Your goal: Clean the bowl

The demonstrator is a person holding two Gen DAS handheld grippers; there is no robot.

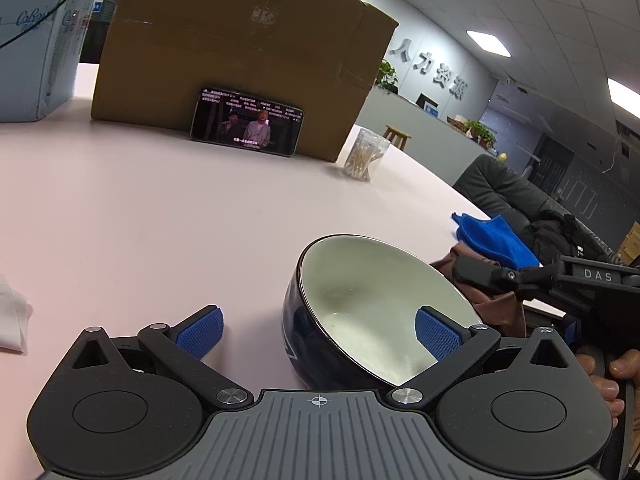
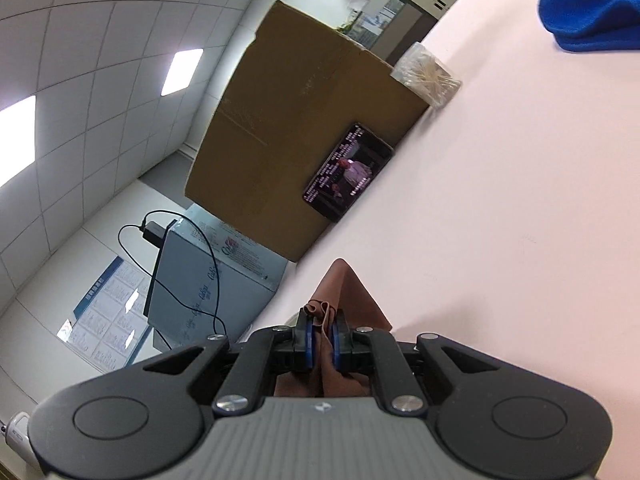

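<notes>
Blue ribbed pads on black linkage arms — left gripper (image 1: 318,330), jaws spread wide; its right pad sits inside the dark blue glazed ceramic bowl with a pale grey-white interior (image 1: 372,308), its left pad hangs over bare table, clear of the bowl's outer wall. The bowl is tilted, mouth turned up and toward the camera, base near the pale pink tabletop (image 1: 140,220); whether the pad presses the inner wall cannot be told.

Right gripper (image 2: 322,344): jaws clenched on a folded brown cloth (image 2: 344,292), a pointed corner of it standing beyond the fingertips. In the left wrist view this gripper (image 1: 472,270) lies just right of the bowl's rim, the cloth bunched under it.

Crumpled bright blue microfibre cloth (image 1: 496,238) — on the table behind the right gripper, apart from the bowl.

Clear plastic tub of cotton swabs (image 1: 366,154), near the corner of a large brown cardboard box (image 1: 240,52).

Black smartphone (image 1: 247,121), propped on its long edge against the box front, screen lit with a video.

Pale blue printed carton (image 1: 36,40), left of the box.

White tissue (image 1: 14,320), at the left edge of the table
</notes>
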